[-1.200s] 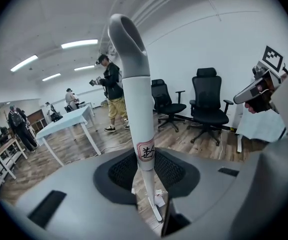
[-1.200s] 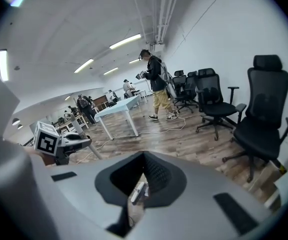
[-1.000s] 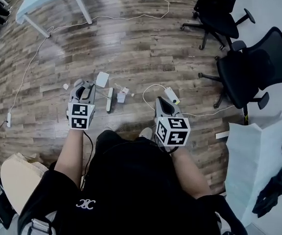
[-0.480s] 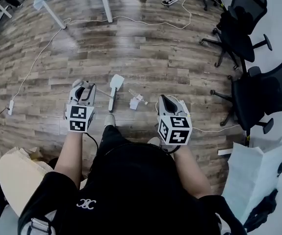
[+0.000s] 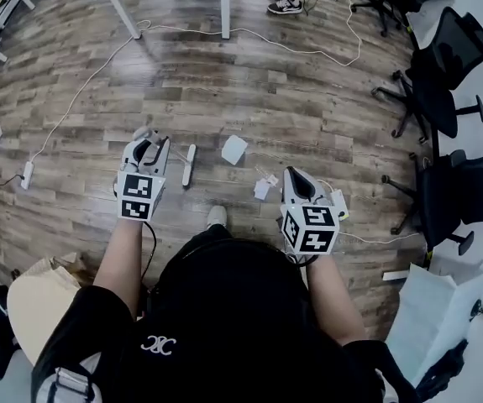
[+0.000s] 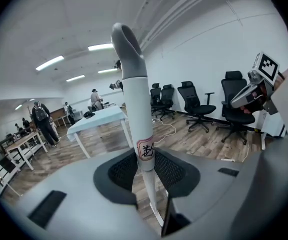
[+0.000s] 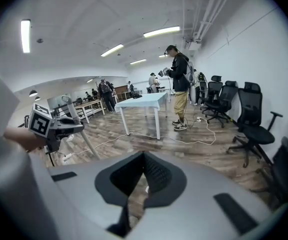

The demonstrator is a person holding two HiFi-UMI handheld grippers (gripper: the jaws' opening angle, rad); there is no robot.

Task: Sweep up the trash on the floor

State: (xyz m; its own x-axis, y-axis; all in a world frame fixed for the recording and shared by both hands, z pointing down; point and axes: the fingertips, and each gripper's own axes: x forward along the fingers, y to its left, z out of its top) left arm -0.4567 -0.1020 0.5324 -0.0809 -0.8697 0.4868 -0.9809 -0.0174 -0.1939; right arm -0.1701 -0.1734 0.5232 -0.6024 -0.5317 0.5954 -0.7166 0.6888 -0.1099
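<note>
Trash (image 5: 262, 189) lies on the floor (image 5: 224, 82) just beside the right claw (image 5: 295, 177), whose jaws meet on nothing. Left claw (image 5: 145, 145), farther left of the trash, clamps an upright white handle (image 6: 133, 84).

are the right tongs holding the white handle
No, the right tongs are shut on nothing; the white handle sits clamped in the left tongs.

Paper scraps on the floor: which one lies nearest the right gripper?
The small crumpled scrap, right beside the right gripper; the flat square sheet lies farther off.
</note>
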